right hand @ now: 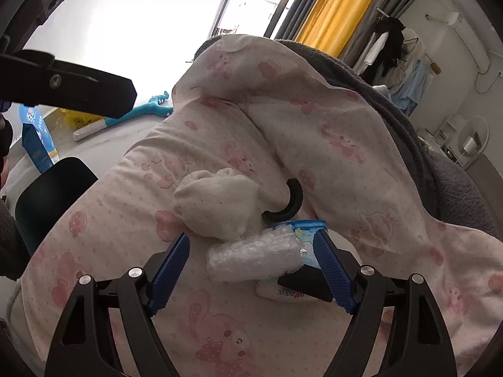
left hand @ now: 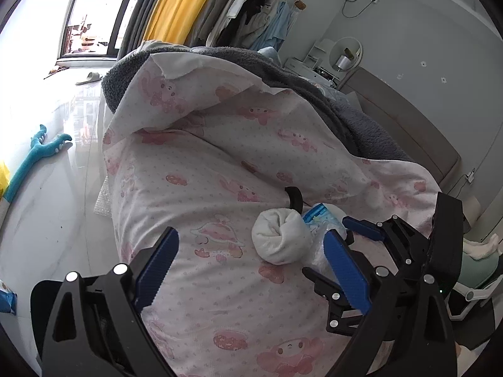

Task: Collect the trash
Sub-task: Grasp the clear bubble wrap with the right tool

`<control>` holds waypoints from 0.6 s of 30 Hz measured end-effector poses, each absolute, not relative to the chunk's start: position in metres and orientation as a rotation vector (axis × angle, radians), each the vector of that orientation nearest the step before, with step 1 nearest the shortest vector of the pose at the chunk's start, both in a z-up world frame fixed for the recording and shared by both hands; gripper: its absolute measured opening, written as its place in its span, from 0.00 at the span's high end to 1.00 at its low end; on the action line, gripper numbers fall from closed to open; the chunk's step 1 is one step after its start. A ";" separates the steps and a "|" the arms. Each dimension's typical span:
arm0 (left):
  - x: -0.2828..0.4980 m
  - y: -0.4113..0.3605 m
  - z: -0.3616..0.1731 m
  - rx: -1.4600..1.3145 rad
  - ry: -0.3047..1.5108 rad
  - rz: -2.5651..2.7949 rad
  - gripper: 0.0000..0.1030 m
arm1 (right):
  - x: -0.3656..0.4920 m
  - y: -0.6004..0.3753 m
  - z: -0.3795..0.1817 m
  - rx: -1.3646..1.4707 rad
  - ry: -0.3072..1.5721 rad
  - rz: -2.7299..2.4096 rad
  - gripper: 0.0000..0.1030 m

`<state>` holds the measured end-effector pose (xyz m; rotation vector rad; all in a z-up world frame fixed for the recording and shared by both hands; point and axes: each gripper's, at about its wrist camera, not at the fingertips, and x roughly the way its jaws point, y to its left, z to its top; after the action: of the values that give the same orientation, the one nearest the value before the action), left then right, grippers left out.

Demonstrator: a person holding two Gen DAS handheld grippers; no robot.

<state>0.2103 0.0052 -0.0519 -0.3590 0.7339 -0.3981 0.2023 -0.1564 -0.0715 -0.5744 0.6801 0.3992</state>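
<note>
On the pink-print quilt (right hand: 314,119) we list 4 items at frame centre: bubble wrap roll (right hand: 251,259), rolled white sock (right hand: 217,207), blue packet (right hand: 306,231), black ring (right hand: 290,202). Right gripper (right hand: 251,270): fingers apart, flanking the roll. Left gripper (left hand: 251,270): fingers apart over the quilt, lower frame.

White sock ball (right hand: 217,204) and black ring (right hand: 287,202) crowd the bubble-wrap roll (right hand: 254,259); nearer quilt (right hand: 220,323) lies bare.

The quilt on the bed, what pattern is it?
Pale quilt with pink cartoon figures and tiny dots, clearest in the right wrist view.
</note>
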 end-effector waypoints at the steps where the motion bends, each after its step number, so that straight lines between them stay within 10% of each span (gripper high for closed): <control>1: 0.212 0.004 -0.054 -0.367 0.739 -0.401 0.08 | 0.204 -0.158 -0.074 -0.572 0.689 0.397 0.22; 4: 0.215 0.000 -0.058 -0.385 0.750 -0.408 0.08 | 0.207 -0.162 -0.078 -0.570 0.714 0.392 0.39; 18: 0.225 -0.035 -0.074 -0.345 0.762 -0.432 0.09 | 0.204 -0.196 -0.053 -0.400 0.653 0.403 0.41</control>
<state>0.2252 -0.0346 -0.0739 -0.3452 0.7619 -0.4322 0.2042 -0.1960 -0.0533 -0.4001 0.6530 0.4026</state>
